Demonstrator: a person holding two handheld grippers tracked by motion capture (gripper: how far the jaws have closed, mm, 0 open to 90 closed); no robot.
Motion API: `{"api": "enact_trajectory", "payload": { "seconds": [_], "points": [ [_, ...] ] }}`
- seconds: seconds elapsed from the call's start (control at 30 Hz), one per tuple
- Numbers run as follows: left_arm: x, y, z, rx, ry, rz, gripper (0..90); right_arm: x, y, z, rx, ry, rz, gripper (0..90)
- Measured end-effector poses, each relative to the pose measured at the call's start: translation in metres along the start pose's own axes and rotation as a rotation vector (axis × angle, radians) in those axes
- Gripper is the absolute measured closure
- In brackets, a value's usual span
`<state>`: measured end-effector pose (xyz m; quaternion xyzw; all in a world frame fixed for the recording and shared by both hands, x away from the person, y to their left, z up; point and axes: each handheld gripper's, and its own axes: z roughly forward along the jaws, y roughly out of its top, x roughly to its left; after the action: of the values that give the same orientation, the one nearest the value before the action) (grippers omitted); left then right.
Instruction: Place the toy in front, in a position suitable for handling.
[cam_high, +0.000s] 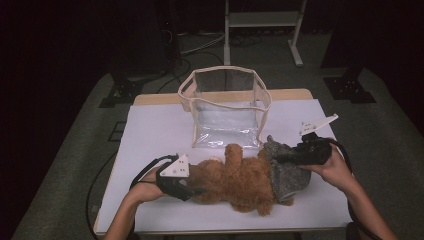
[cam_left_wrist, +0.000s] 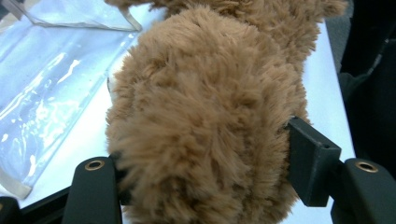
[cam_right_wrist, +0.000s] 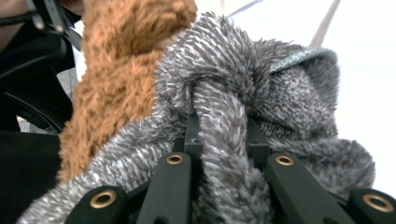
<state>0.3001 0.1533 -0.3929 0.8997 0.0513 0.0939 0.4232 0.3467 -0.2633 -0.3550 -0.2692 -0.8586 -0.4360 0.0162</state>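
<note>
A brown plush teddy bear (cam_high: 235, 180) lies on its side across the front of the white table (cam_high: 150, 135). A fuzzy grey garment (cam_high: 287, 172) covers its right end. My left gripper (cam_high: 197, 190) comes in from the left, and its jaws press into the bear's fur (cam_left_wrist: 205, 116) on both sides. My right gripper (cam_high: 282, 157) reaches in from the right and is shut on a bunched fold of the grey garment (cam_right_wrist: 243, 84); in that view the bear's brown fur (cam_right_wrist: 121, 70) shows at the left behind the fold.
A clear plastic bag (cam_high: 225, 107) with cream trim stands open just behind the bear at mid-table; its wall (cam_left_wrist: 46, 93) shows left of the bear. Bare white tabletop lies left and right of the bag. A metal stand and cables are on the floor beyond.
</note>
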Motion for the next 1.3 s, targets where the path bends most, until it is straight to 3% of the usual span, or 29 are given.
{"api": "enact_trajectory", "payload": {
  "seconds": [0.2,0.43,0.6,0.77,0.93,1.07,1.2,1.3],
  "points": [
    [-0.004,-0.001,-0.002,0.003,0.001,0.009,35.0,0.013,0.023,0.007,0.003,0.009,-0.067,76.6],
    [-0.004,0.003,0.003,-0.007,0.007,0.005,36.0,0.034,0.039,0.035,0.061,0.048,-0.135,76.6],
    [-0.003,0.011,0.011,-0.01,0.004,-0.006,36.6,0.054,0.053,0.046,0.056,0.091,-0.179,76.5],
    [-0.001,0.02,0.019,0.005,0.002,0.009,36.6,0.066,0.067,0.062,0.089,0.087,-0.239,76.5],
    [0.0,0.019,0.018,-0.001,0.006,0.001,36.1,0.056,0.058,0.071,0.144,0.055,-0.213,76.6],
    [0.003,0.018,0.016,-0.011,0.007,-0.002,31.7,0.046,0.04,0.065,0.128,0.069,-0.155,76.9],
    [0.01,0.015,0.013,-0.024,0.016,-0.057,25.4,0.042,0.032,0.055,0.115,0.045,-0.137,77.0],
    [0.012,0.012,0.016,-0.052,0.01,-0.086,32.3,0.043,0.035,0.044,0.11,0.008,-0.145,76.9]
  ]
}}
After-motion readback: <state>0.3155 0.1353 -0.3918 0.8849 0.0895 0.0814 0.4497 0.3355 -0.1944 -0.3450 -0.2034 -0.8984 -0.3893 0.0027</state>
